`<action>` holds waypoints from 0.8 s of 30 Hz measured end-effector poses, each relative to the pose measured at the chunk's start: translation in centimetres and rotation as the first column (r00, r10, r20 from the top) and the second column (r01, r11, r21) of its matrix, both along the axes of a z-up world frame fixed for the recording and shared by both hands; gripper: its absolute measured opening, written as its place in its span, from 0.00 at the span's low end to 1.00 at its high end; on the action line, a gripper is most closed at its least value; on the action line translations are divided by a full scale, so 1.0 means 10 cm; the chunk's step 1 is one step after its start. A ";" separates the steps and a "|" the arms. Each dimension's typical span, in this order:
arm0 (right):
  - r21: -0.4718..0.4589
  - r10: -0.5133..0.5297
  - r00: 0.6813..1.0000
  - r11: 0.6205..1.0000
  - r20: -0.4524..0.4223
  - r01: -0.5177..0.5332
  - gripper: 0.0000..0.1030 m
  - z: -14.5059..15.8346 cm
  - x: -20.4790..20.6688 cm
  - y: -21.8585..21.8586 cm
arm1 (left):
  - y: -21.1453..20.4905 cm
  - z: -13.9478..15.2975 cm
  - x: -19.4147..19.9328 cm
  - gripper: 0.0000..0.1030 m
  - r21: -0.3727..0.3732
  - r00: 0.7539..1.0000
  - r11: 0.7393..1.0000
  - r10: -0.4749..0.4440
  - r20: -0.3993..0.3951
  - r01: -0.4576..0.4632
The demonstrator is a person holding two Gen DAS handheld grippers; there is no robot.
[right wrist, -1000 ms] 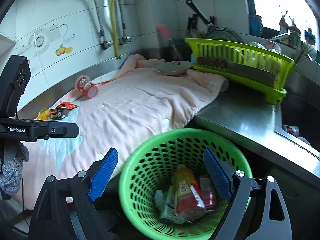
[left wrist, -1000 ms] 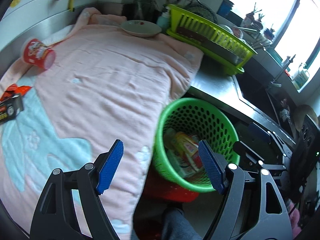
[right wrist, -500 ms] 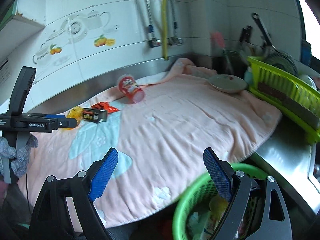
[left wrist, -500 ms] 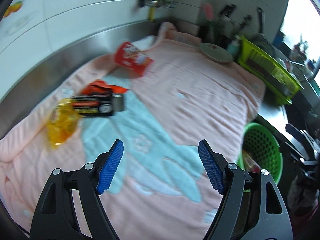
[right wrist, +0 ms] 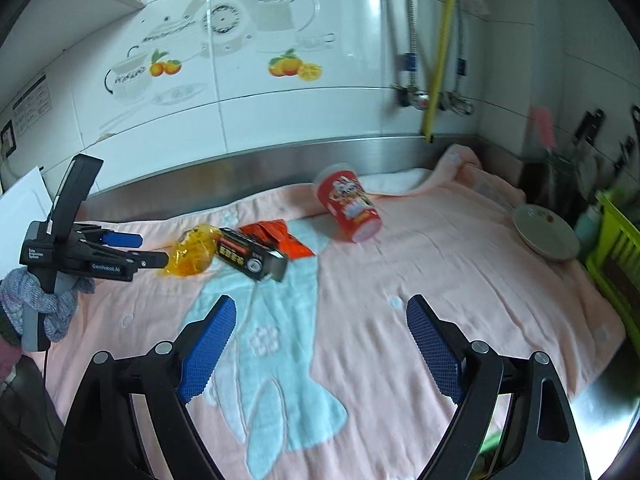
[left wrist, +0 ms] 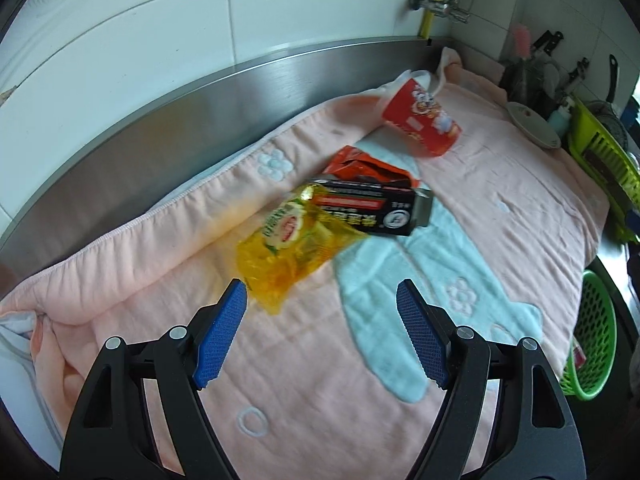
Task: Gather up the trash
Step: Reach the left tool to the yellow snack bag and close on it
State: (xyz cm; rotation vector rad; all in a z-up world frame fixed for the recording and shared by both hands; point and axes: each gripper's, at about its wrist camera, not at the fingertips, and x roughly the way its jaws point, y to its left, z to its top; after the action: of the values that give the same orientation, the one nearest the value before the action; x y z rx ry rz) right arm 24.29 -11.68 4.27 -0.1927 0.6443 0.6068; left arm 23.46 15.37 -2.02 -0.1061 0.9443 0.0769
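On the pink towel point(left wrist: 500, 216) point(right wrist: 440, 280) lies a cluster of trash: a crumpled yellow wrapper point(left wrist: 292, 240) point(right wrist: 192, 252), a black carton point(left wrist: 372, 208) point(right wrist: 252, 258), an orange-red wrapper point(left wrist: 360, 166) point(right wrist: 280, 236) and a tipped red cup point(left wrist: 420, 124) point(right wrist: 348, 204). My left gripper point(left wrist: 322, 312) point(right wrist: 138, 250) hovers open just short of the yellow wrapper, nothing between its blue pads. My right gripper point(right wrist: 320, 332) is open over the towel's blue patch, nearer than the trash. The green basket point(left wrist: 592, 332) sits at the towel's right edge.
A steel backsplash point(left wrist: 200, 120) and tiled wall run behind the towel. A plate point(right wrist: 546, 232) rests at the towel's far right, beside a lime dish rack point(left wrist: 604, 164) and utensils. A gloved hand point(right wrist: 36, 304) holds the left gripper.
Both grippers swung away from the green basket, left across the towel toward the trash cluster. The left one came close to the yellow wrapper. Both stayed open.
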 end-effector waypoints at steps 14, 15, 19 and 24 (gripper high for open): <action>-0.118 0.137 0.990 0.983 -0.027 -0.139 0.82 -0.37 0.62 0.89 | 0.33 -0.35 0.41 0.74 0.013 0.998 0.998 -0.061 -0.010 0.061; -0.123 0.144 0.989 0.981 -0.032 -0.147 0.82 -0.40 0.65 0.92 | 0.34 -0.36 0.43 0.74 0.015 0.998 0.998 -0.065 -0.010 0.065; -0.157 0.171 0.984 0.972 -0.044 -0.176 0.82 -0.54 0.74 1.09 | 0.37 -0.46 0.53 0.74 0.009 0.997 0.997 -0.078 -0.015 0.079; -0.191 0.204 0.977 0.959 -0.061 -0.212 0.82 -0.69 0.83 1.25 | 0.36 -0.53 0.56 0.57 -0.036 0.993 0.992 -0.120 -0.009 0.120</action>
State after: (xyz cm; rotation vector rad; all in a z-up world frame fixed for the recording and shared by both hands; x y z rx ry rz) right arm 32.62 0.86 -2.58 -0.4380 0.7289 0.7512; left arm 29.07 18.97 -7.36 -0.0814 0.9611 -0.0507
